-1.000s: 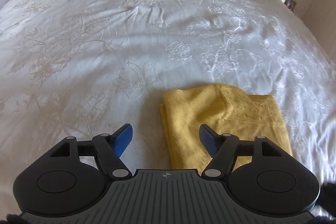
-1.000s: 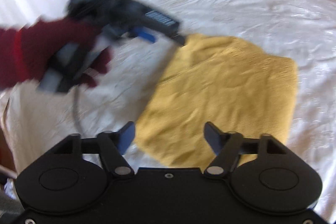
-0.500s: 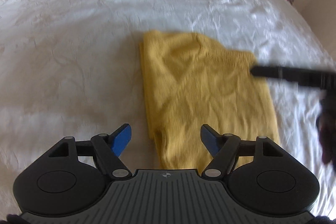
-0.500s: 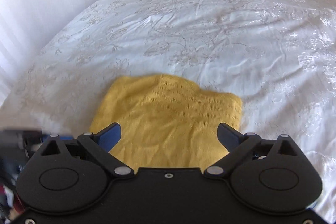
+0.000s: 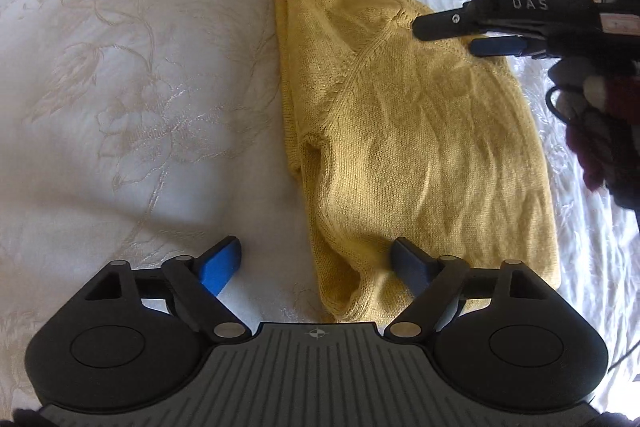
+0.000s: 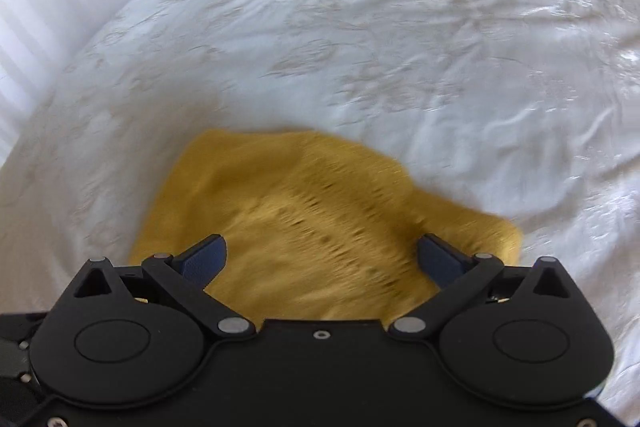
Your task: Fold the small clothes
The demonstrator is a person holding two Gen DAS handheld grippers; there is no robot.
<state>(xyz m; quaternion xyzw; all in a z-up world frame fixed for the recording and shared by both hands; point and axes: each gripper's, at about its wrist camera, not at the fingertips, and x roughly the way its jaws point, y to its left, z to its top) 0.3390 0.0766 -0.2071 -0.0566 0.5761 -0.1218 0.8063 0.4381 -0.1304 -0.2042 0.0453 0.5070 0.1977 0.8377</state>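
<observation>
Fingers of our left gripper (image 5: 316,263) are spreading wider than 1 second ago, astride the near left edge of the folded mustard-yellow knit garment (image 5: 416,131) on the white embroidered bedspread (image 5: 132,87). Our right gripper (image 6: 322,257) now gapes over its far corner; both seem set for another fold.
</observation>
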